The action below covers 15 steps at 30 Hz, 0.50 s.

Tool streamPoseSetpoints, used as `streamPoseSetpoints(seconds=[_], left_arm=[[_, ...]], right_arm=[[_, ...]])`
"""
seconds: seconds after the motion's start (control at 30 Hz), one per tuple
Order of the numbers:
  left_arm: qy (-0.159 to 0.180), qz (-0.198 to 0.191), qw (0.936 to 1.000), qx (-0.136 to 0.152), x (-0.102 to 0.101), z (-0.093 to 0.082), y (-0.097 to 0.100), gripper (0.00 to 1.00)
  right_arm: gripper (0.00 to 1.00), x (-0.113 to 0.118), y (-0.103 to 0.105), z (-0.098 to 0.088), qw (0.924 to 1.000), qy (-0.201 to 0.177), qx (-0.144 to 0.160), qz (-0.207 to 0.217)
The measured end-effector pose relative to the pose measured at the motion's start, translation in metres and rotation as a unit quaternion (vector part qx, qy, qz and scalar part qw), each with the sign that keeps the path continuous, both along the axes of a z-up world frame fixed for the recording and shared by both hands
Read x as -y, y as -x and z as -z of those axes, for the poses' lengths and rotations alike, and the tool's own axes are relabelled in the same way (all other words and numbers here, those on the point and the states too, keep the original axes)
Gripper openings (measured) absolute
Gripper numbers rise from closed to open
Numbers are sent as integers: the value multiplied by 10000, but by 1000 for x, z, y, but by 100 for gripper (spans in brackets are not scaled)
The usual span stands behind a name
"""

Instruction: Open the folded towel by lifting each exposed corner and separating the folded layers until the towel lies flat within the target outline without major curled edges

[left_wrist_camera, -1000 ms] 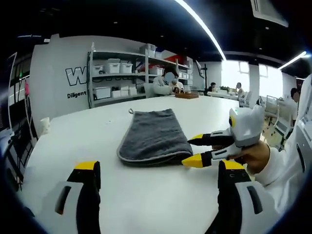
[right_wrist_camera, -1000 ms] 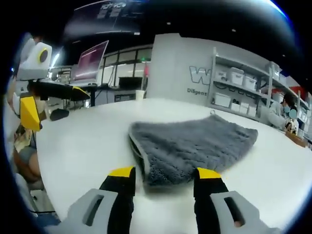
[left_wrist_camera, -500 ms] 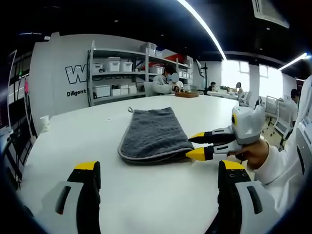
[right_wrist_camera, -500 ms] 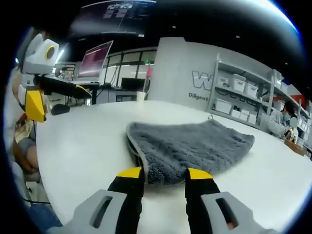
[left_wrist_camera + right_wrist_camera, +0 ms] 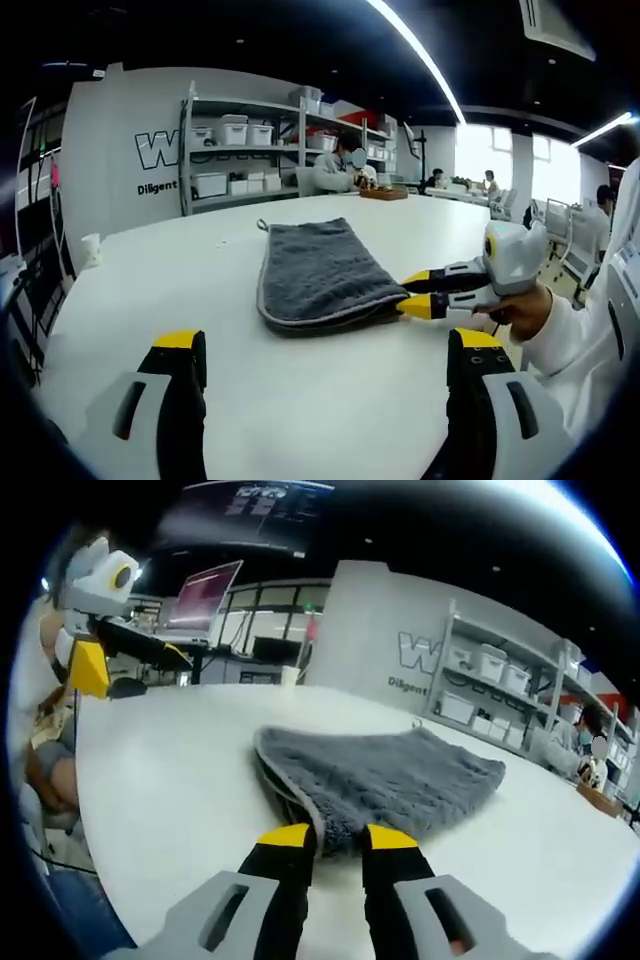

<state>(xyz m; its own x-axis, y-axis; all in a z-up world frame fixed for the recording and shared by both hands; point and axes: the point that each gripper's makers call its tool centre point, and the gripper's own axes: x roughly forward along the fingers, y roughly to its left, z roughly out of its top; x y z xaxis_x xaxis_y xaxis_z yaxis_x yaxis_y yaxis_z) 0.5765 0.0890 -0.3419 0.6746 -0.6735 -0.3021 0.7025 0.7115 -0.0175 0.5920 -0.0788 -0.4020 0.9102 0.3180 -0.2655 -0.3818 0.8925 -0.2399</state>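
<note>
The grey towel [image 5: 385, 780] is lying folded on the white table [image 5: 170, 780], directly ahead of the right gripper [image 5: 336, 837], with its near corner sitting between that gripper's yellow-tipped jaws. The jaws are standing narrow, pinching in on the thick bundle of layers at that corner; whether they are gripping every layer or just the edge is hard to tell. From the left gripper view, the towel [image 5: 318, 277] is resting ahead and slightly right of the left gripper [image 5: 325, 345], well apart from it, with a small hanging loop at its far end. The right gripper [image 5: 412, 293] is reaching in from the right, its tips touching the towel's near right corner, a person's hand [image 5: 520, 310] in a white sleeve wrapped around it.

The left gripper is hanging wide, holding nothing, its jaws hovering over bare table short of the towel.

The step in hand looks like the first corner grasp: the towel is not yet opened, and no target outline is visible on the table. The next move probably calls for lifting the pinched corner up and peeling it away from the fold, ideally taking only the top layer, while the left gripper is coming forward to pin or catch the opposite edge.

Beyond the table, storage shelves [image 5: 250, 150] with white bins are lining a grey wall.
</note>
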Motion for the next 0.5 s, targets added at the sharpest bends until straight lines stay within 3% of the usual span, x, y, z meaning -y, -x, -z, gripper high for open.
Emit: streamPoseSetpoints(seconds=[0.5], left_arm=[[5, 38, 10000, -13, 2, 0, 3, 100]], right_arm=[[8, 51, 2, 0, 9985, -81, -25, 543]])
